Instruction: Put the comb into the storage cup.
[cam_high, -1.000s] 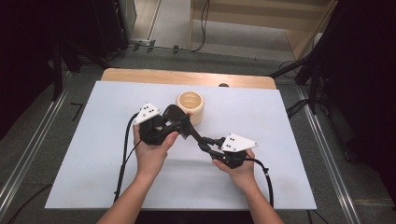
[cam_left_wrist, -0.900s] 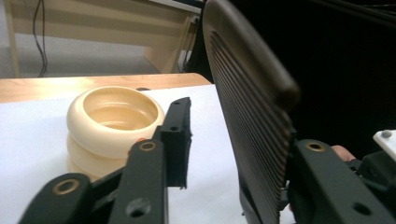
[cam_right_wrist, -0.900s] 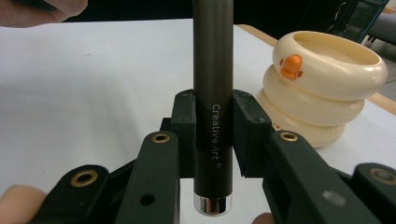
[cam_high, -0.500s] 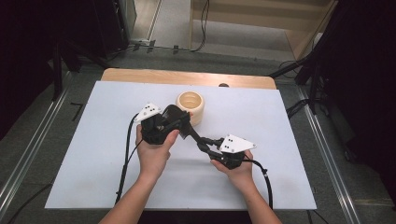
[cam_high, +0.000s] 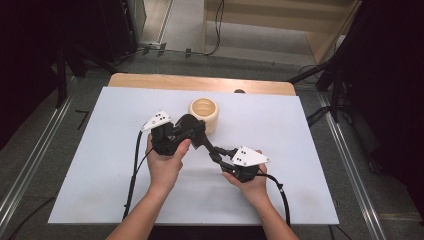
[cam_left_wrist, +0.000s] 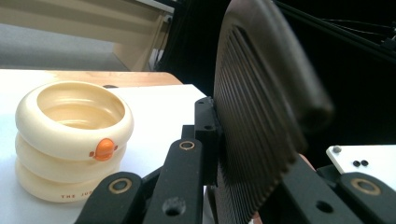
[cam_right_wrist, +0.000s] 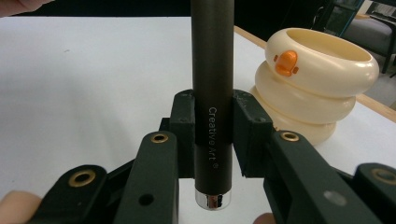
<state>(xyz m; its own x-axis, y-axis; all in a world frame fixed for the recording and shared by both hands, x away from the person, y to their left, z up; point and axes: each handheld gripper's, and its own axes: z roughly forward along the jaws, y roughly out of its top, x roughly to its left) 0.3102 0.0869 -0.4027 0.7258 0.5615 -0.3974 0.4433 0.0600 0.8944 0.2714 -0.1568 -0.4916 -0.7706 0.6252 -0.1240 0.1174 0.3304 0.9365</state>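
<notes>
While both grippers clamp one dark brush (cam_high: 200, 137) above the white table (cam_high: 100, 190), the sound course is probably to keep the right gripper (cam_right_wrist: 212, 140) squeezed on the handle and ease the left gripper (cam_left_wrist: 219, 154) off the ribbed head before steering the brush to the cream ringed holder (cam_high: 204, 114). Stamped "Creative Art", the handle stands upright between the right jaws, its silver cap just below them. Just beyond the left gripper sits the open-topped holder, close beside the brush head but apart from it.
</notes>
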